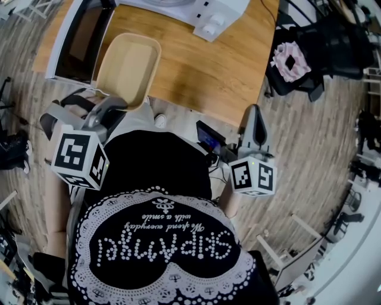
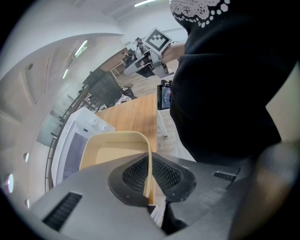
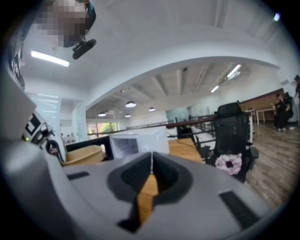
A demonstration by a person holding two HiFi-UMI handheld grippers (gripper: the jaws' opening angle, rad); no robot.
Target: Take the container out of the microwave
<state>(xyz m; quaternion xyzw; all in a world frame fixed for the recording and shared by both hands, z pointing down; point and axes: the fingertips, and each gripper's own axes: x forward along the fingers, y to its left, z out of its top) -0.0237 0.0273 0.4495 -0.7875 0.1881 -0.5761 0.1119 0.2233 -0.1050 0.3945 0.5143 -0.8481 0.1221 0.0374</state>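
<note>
The beige rectangular container [image 1: 128, 68] is out of the microwave [image 1: 74, 39] and sits tilted over the wooden table's [image 1: 196, 65] near left part. My left gripper [image 1: 110, 106] is shut on its near rim. In the left gripper view the thin rim of the container [image 2: 110, 150] runs between the shut pads [image 2: 161, 174]. The microwave [image 2: 70, 145] lies just behind it. My right gripper [image 1: 255, 112] hovers off the table's near right edge, shut with nothing in it. The right gripper view shows its pads [image 3: 164, 174] meeting, and the container [image 3: 84, 154] far left.
A second white appliance [image 1: 205, 15] with knobs stands at the table's far side. A small screen device [image 1: 208, 138] is fixed at the near table edge. A black office chair with a pink cloth [image 1: 290, 59] stands right of the table. The person's dark top fills the foreground.
</note>
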